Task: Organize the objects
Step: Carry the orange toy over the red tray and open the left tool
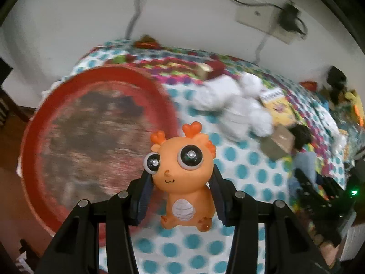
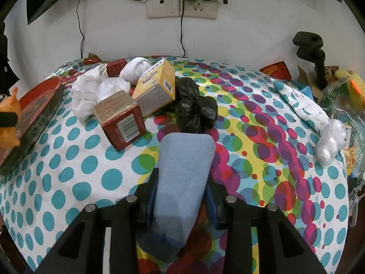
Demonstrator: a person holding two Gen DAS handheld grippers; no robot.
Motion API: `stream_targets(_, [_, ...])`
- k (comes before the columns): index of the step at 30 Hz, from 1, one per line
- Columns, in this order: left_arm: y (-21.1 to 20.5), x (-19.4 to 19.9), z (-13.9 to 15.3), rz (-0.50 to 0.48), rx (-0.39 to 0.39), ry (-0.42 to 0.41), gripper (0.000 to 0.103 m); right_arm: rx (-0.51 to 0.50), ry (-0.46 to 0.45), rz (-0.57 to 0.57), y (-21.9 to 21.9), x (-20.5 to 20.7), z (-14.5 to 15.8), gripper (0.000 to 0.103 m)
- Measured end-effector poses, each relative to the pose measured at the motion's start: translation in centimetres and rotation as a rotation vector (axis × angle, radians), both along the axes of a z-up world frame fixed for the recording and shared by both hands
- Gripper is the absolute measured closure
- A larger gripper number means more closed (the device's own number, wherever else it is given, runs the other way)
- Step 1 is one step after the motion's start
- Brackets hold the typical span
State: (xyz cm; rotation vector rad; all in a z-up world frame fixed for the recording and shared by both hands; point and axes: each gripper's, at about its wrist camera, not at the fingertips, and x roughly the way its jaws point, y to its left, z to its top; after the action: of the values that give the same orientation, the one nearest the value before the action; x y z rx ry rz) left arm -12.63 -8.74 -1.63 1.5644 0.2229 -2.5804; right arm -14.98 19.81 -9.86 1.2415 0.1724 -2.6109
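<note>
Two grippers are each carrying something above the dotted tablecloth. The left gripper is pinching an orange big-eyed toy dragon by the sides of its body, so its head is standing clear above the pads and its feet are hanging free below. It is hanging over the cloth just beside the red round tray, which is probably where the toy is headed. The right gripper is clamping a folded light-blue cloth between narrowly set jaws, with the fold sticking out forward past the fingertips and a darker blue hem trailing underneath.

Beyond the blue cloth, a knotted black plastic bag is sitting almost directly ahead, touching a yellow carton that is leaning on a red carton. White knotted bundles are crowding behind those boxes, near the tray's edge. Open dotted fabric is lying to the left of the right gripper and across the front, giving room to set things down. To the right, another white bundle is marking the table's edge, with clutter past it.
</note>
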Motion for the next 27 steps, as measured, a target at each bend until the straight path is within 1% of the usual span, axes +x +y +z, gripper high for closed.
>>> stream_targets(7, [-7.5,0.6,-0.6,0.086,-0.076,-0.035,0.058,0.002,0.001,0.000,0.0,0.0,0.0,0.066])
stream_targets(10, [-10.8,0.8,-1.3,0.128,-0.066,-0.059,0.058,0.007,0.002,-0.001,0.0,0.0,0.0,0.066])
stream_targets(13, [-13.2,0.9,-2.0,0.161,-0.086,-0.076,0.058,0.006,0.002,-0.001,-0.1,0.0,0.0,0.066])
stream_targets(18, [-16.4,0.9,-3.3,0.187,-0.085,-0.107,0.057,0.011,0.003,-0.001,-0.1,0.0,0.0,0.066])
stream_targets(22, [-18.4,1.2,-3.9,0.209,-0.081,-0.118,0.057,0.014,0.004,-0.001,-0.2,0.1,0.0,0.066])
stream_targets(26, [-20.2,1.4,-4.4,0.242,-0.099,-0.126,0.057,0.024,0.008,-0.001,-0.3,0.1,0.0,0.066])
stream_targets(27, [-20.6,1.4,-4.5,0.246,-0.093,-0.124,0.057,0.026,0.008,-0.002,-0.3,0.0,0.0,0.066])
